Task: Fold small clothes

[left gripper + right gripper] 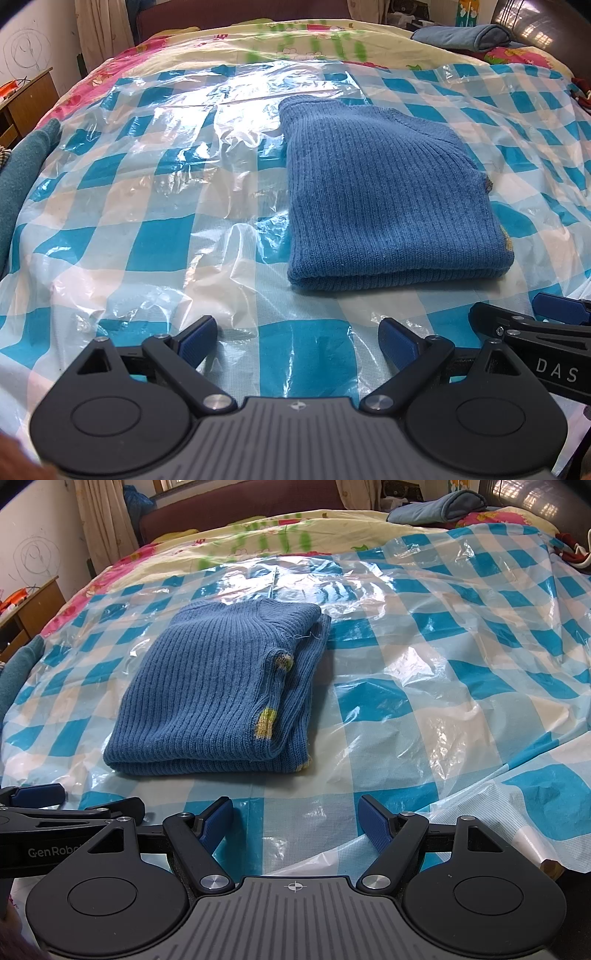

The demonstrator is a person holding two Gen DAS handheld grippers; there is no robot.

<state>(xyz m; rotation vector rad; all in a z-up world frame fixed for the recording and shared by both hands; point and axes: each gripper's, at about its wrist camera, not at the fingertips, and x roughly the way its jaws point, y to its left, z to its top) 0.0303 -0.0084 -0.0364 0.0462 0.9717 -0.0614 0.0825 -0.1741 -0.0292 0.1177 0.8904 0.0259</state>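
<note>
A small blue ribbed knit sweater (384, 199) lies folded into a thick rectangle on the blue-and-white checked plastic sheet (155, 236) that covers the bed. In the right wrist view the sweater (207, 690) shows yellow-green patches along its right edge. My left gripper (297, 338) is open and empty, just short of the sweater's near edge and a little to its left. My right gripper (295, 818) is open and empty, near the sheet's front edge, to the right of the sweater. Each gripper shows at the side of the other's view.
A floral quilt (258, 531) lies under the sheet toward the headboard. A rolled blue cloth (439, 504) lies at the far right. A teal cloth (22, 184) lies at the bed's left edge. A wooden desk (26, 99) stands to the left.
</note>
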